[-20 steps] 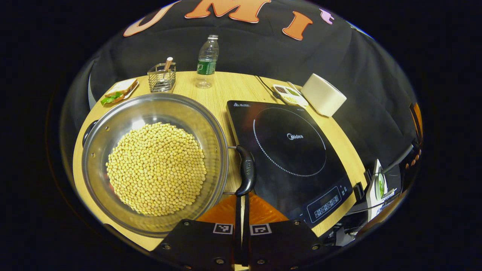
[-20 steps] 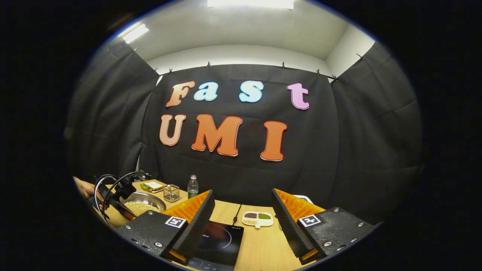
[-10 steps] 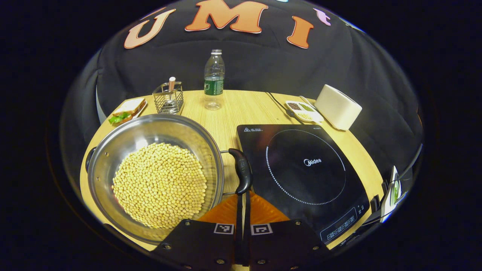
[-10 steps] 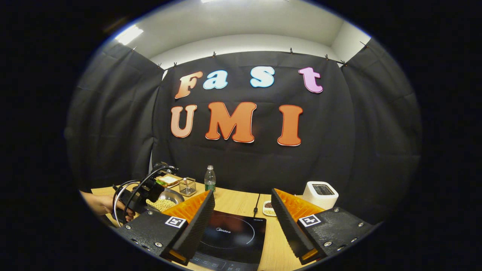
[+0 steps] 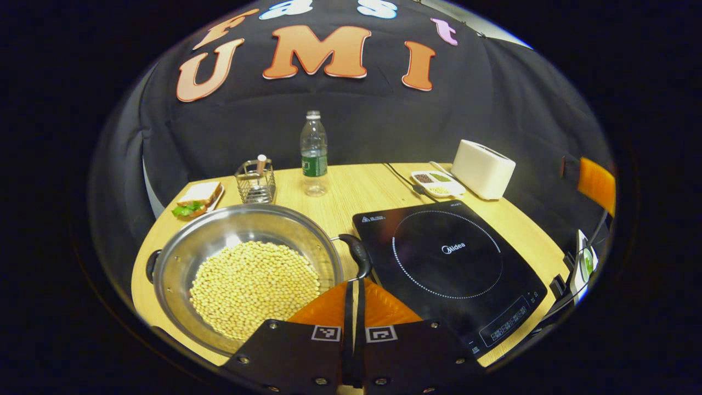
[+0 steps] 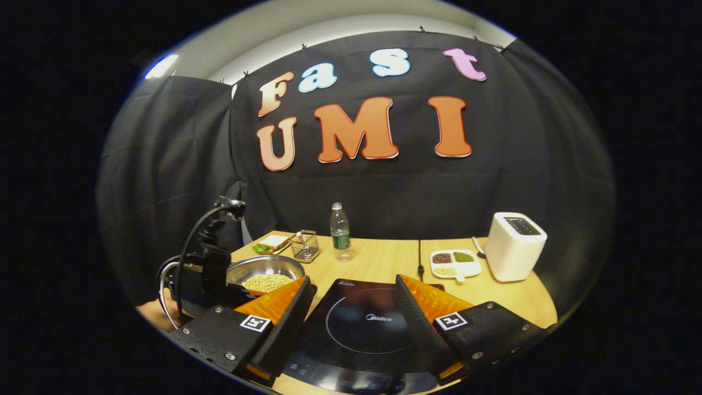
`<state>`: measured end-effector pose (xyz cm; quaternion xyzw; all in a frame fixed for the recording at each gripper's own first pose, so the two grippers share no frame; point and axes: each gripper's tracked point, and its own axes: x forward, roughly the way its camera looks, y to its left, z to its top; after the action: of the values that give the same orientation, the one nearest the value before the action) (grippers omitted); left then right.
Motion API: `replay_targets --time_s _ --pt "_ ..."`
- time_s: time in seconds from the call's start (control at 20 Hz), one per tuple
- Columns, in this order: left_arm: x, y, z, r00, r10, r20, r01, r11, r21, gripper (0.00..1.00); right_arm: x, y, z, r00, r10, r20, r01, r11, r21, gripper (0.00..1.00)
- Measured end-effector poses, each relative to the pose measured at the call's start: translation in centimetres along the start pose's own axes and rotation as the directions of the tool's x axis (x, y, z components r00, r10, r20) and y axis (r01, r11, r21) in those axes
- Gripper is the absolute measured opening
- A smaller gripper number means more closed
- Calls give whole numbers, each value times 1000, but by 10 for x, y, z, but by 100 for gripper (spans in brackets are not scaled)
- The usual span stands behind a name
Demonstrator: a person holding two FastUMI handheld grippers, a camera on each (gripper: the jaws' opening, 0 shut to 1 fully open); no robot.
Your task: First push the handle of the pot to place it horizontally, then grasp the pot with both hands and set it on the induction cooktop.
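Observation:
A steel pot full of yellow beans sits on the wooden table, left of the black induction cooktop. Its black right handle lies beside the cooktop's edge, and a second black handle shows on the far left. My left gripper is shut on nothing, its tips right at the near end of the right handle; I cannot tell if they touch. My right gripper hangs open above the cooktop, with the pot off to its left.
At the back stand a water bottle, a wire holder and a sandwich plate. A white toaster and a divided dish sit at the back right. A power cord runs to the cooktop.
The left gripper has drawn back and tilted up, tips staying at the handle. The right gripper has dipped toward the table, so the cooktop now lies between its open fingers.

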<state>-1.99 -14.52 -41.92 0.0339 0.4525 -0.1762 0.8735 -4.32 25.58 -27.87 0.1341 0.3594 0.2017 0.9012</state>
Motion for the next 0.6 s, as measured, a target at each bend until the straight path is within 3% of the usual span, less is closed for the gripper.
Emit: replay_targets --time_s 0.35,0.5,0.6 --pt "-67 100 18 981 170 94 -171 985 0 1 51 67 -43 978 109 -176 -95 992 87 94" --pt "-86 148 24 957 263 124 -267 963 16 43 73 86 -53 967 114 -226 -97 992 82 94" --pt "-98 176 23 940 321 118 -322 947 -5 58 88 95 -61 959 115 -259 -96 992 86 95"
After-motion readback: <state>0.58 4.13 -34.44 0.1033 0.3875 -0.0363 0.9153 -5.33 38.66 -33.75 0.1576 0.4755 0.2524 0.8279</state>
